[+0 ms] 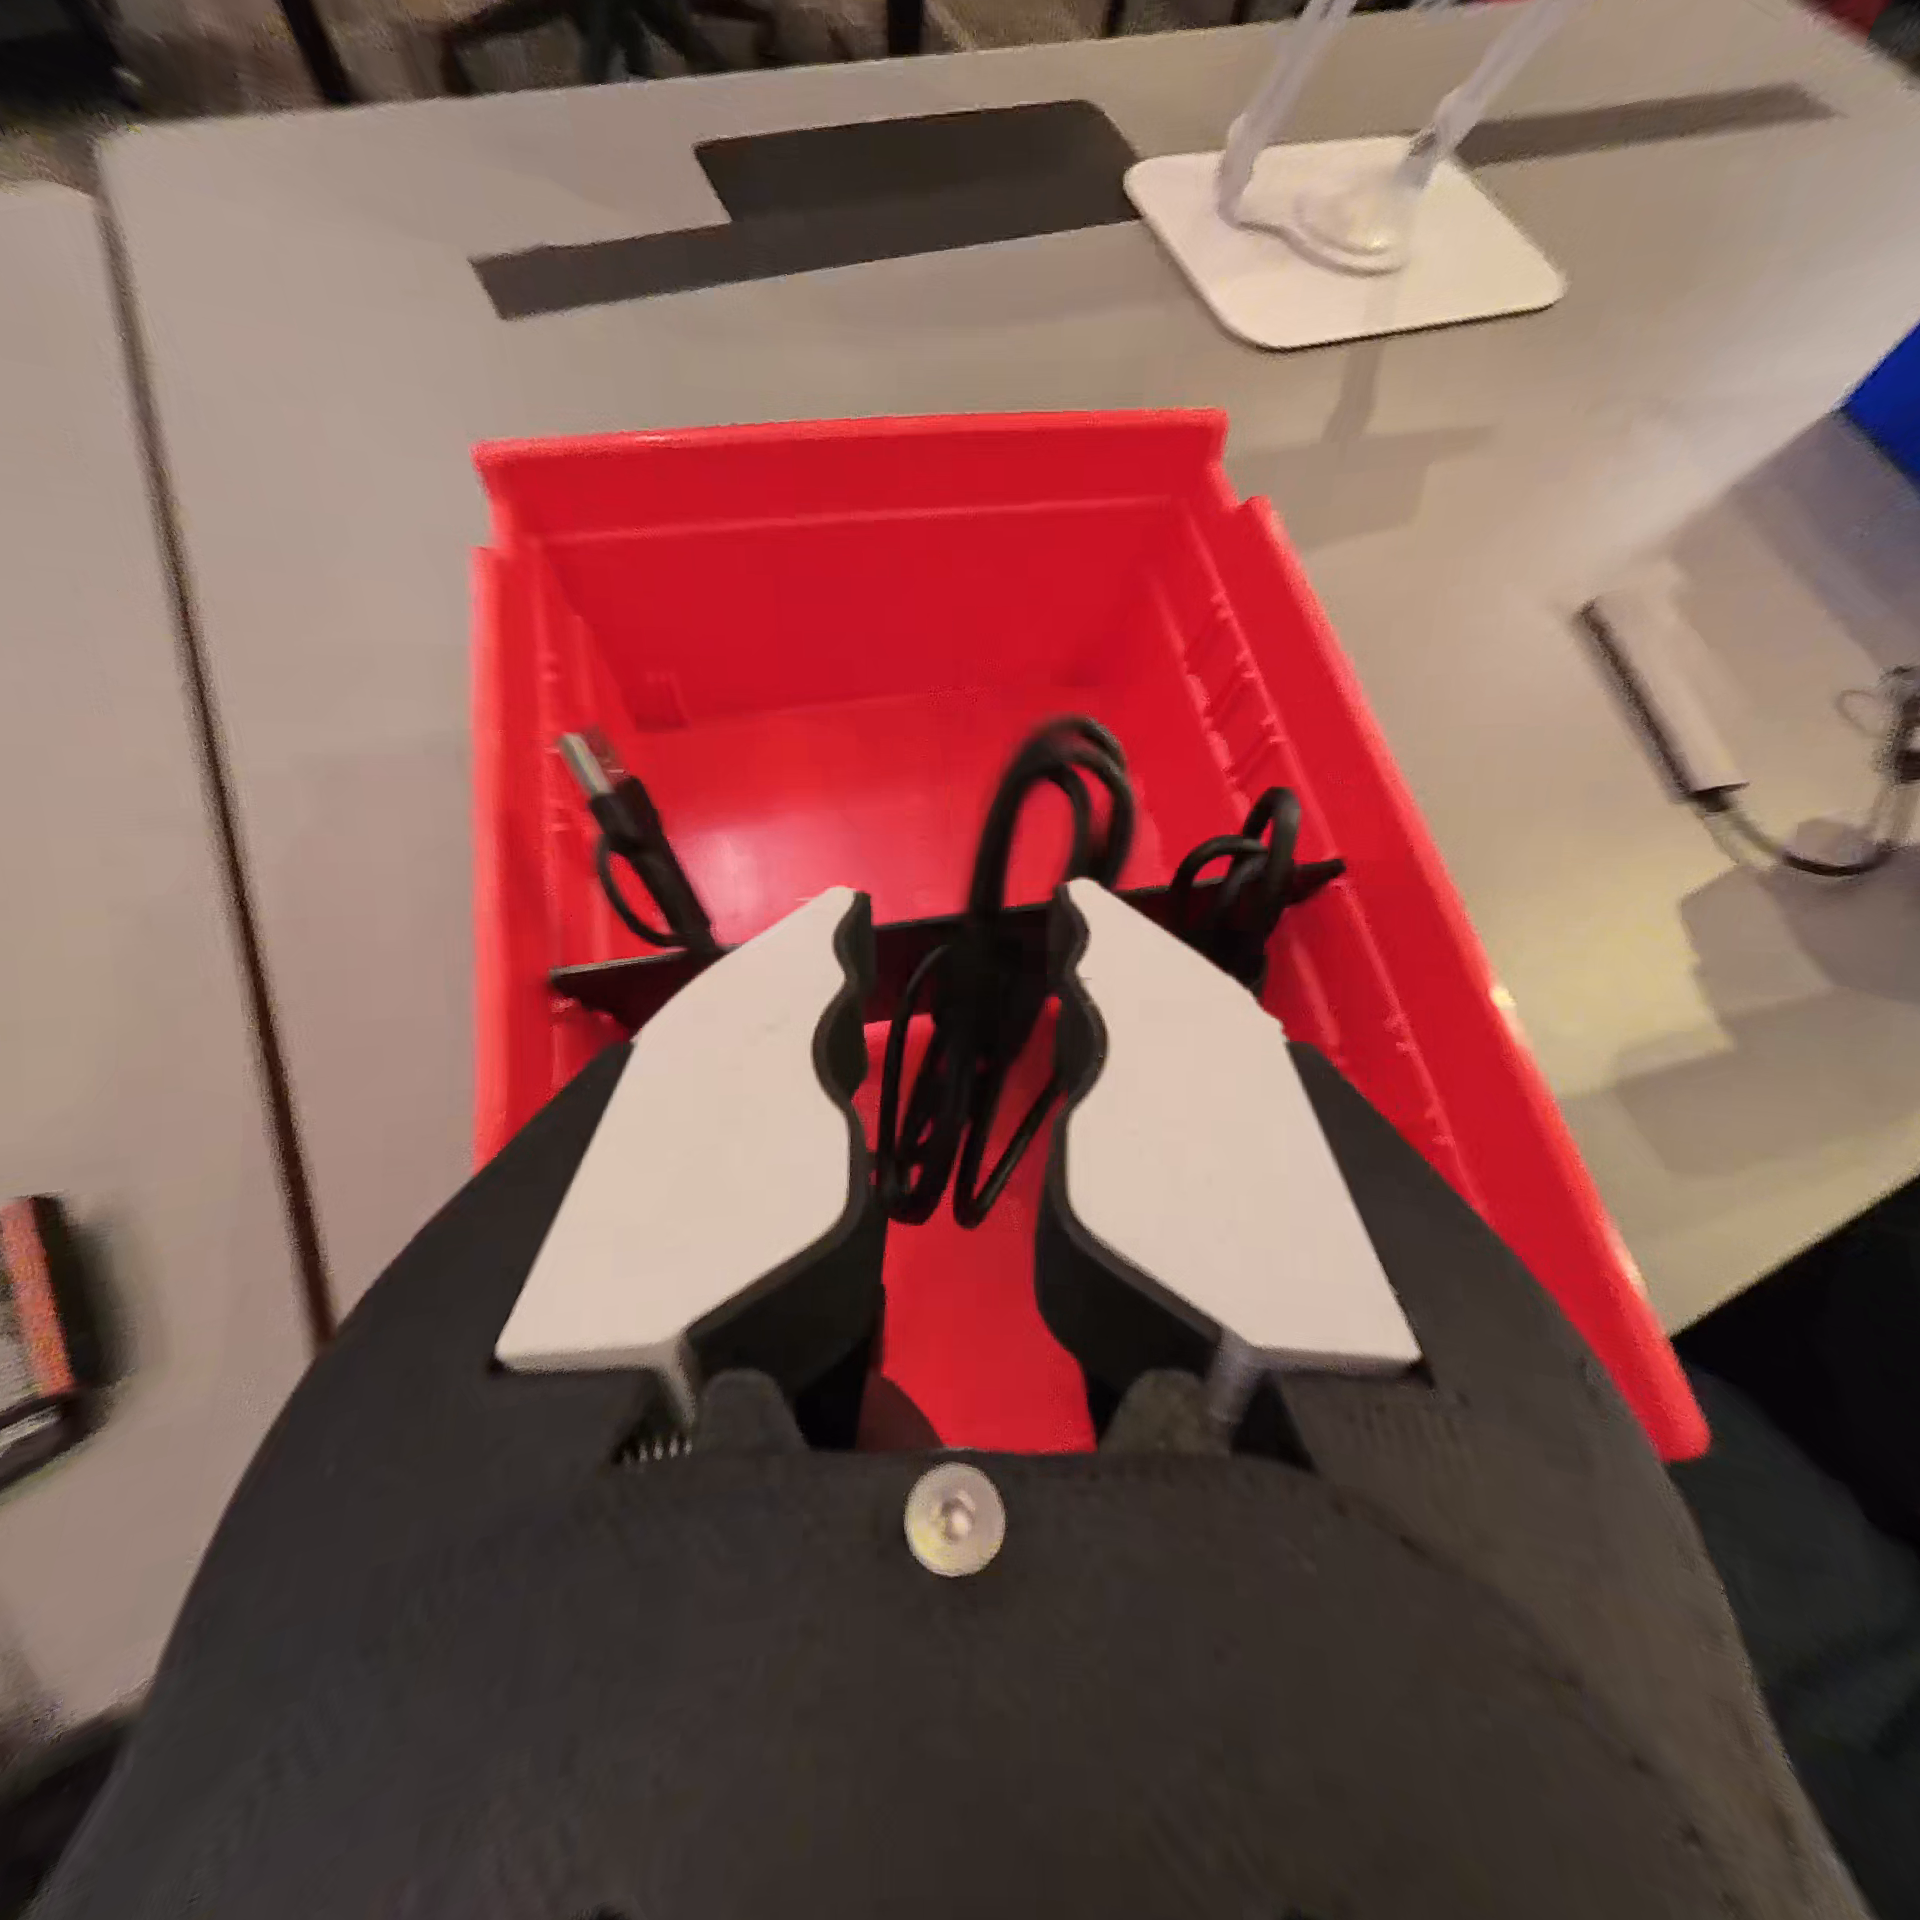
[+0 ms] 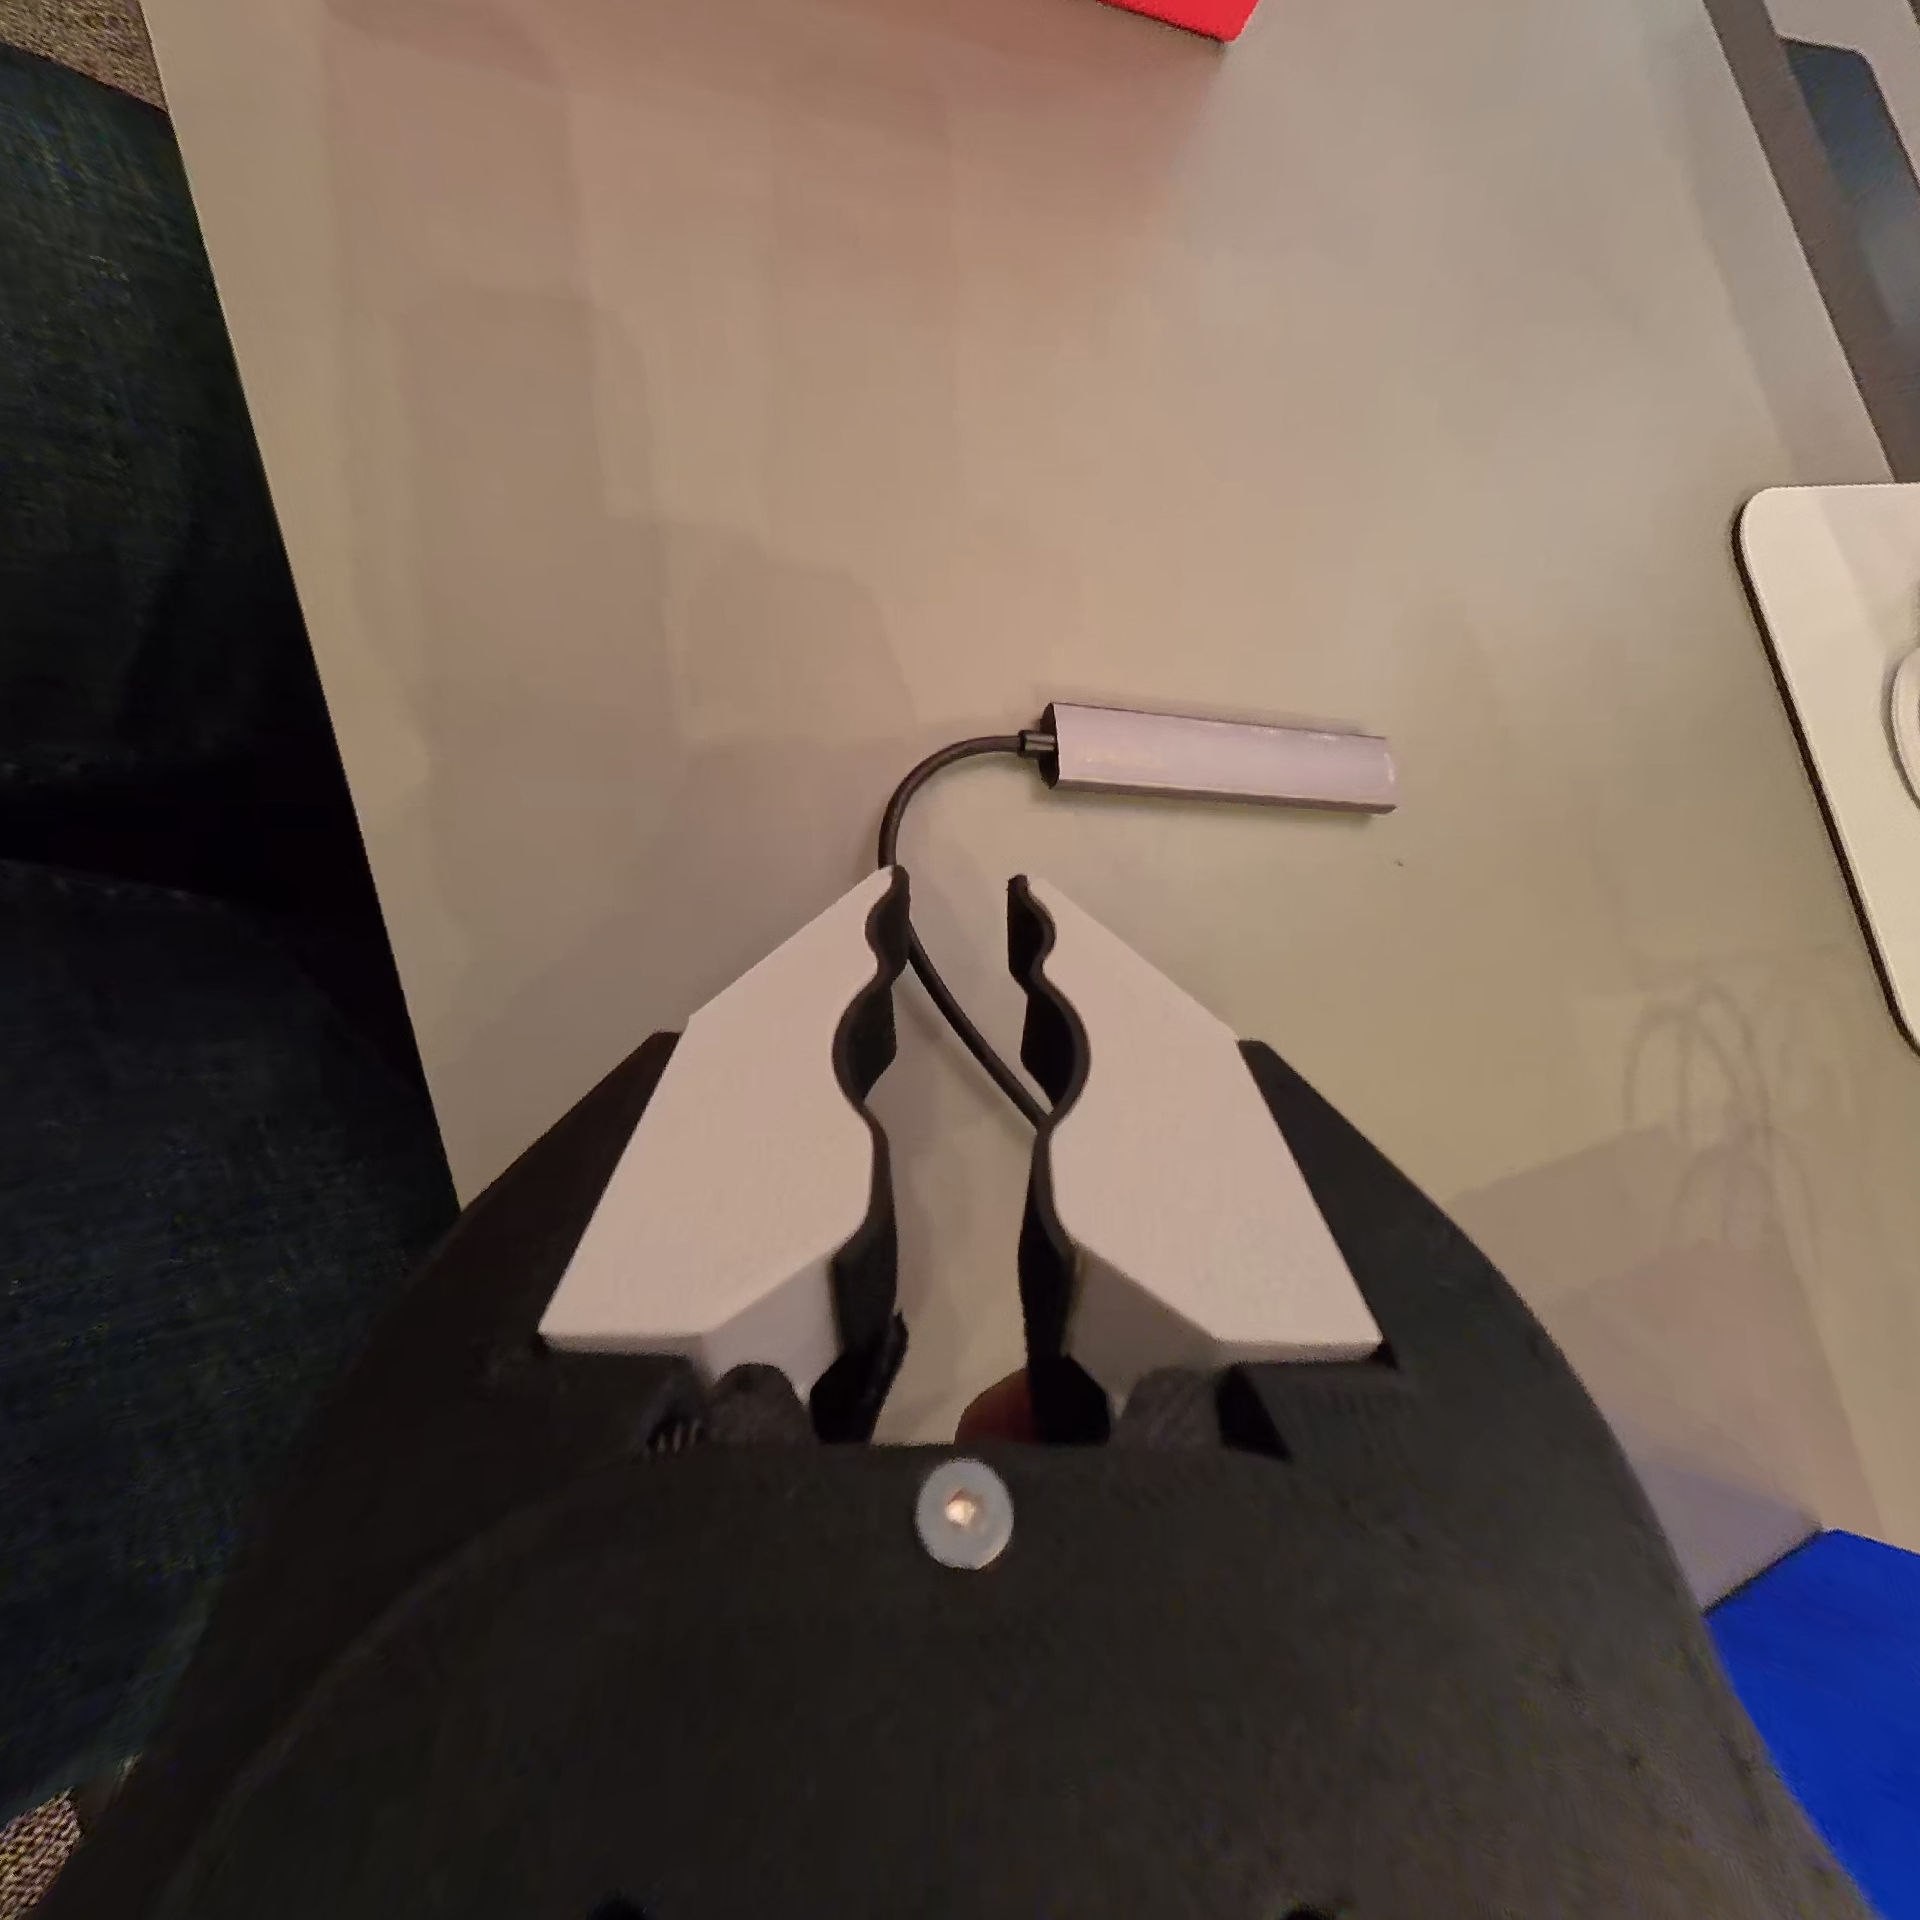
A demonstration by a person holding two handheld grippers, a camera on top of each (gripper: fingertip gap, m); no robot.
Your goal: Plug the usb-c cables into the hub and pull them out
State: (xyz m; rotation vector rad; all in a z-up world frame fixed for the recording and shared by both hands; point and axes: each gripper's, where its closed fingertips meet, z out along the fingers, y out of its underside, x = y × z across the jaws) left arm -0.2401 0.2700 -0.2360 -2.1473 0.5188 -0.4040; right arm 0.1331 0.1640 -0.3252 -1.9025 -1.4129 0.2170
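Inside red bin [image 1: 862,623]: black cables [image 1: 966,1091] partly hidden behind left tool [image 1: 961,914], spread. Right tool [image 2: 956,883] spread near hub [image 2: 1216,753]; hub lead [image 2: 966,1029] runs under it.

Occluded, cropped and unresolved regions

The left gripper [image 1: 961,904] fingers cover the middle of the black divider [image 1: 1288,878] and the lower loops of the black cables [image 1: 1049,821] in the red bin [image 1: 852,582]; connector type is unresolved through motion blur. The bin's near wall is hidden beneath the gripper body. Ahead-right, the white stand [image 1: 1340,244] is cropped by the top edge. The hub lead [image 2: 925,784] passes under the right gripper [image 2: 956,883] fingers; its far end is hidden. The hub [image 2: 1216,767] ports are not visible.
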